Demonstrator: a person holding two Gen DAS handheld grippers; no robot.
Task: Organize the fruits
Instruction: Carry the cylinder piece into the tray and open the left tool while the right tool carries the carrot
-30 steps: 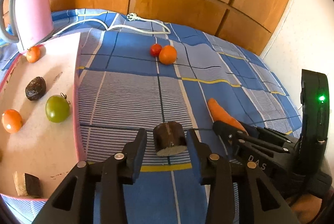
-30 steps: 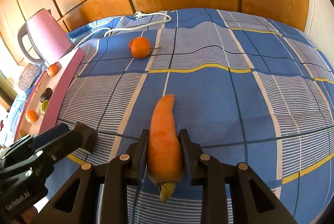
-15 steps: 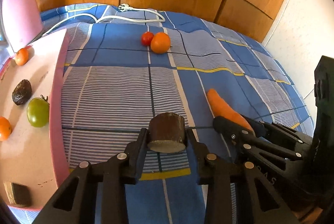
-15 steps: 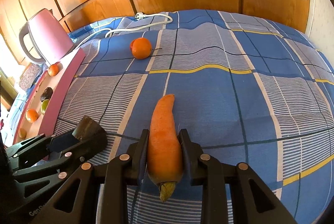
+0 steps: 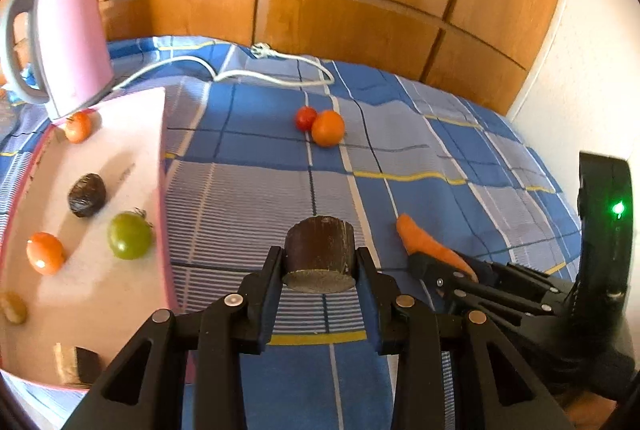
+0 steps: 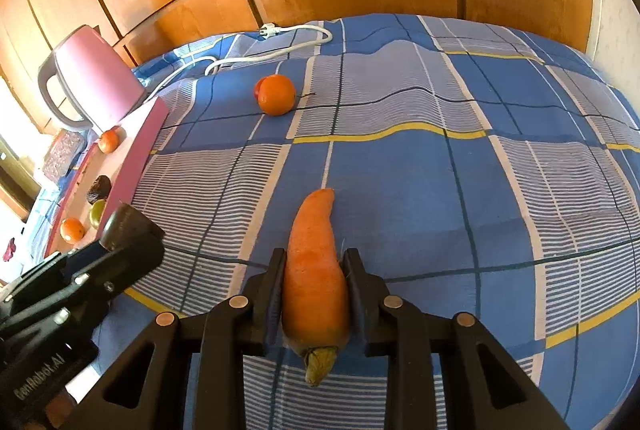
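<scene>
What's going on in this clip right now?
A person with two handheld grippers is sorting produce on a blue checked bedspread. The left gripper is shut on a dark brown cylindrical piece; the right gripper is shut on a carrot. A pink tray beside a pink kettle holds several fruits. An orange and a red tomato lie on the bedspread.

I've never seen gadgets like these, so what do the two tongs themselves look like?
Both the left tongs and the right tongs are matte black plastic, with flat fingers on triangular cut-out arms joined by round silver rivets. The left body carries white "GenRobot.AI" lettering; the right body shows a small green light.
</scene>
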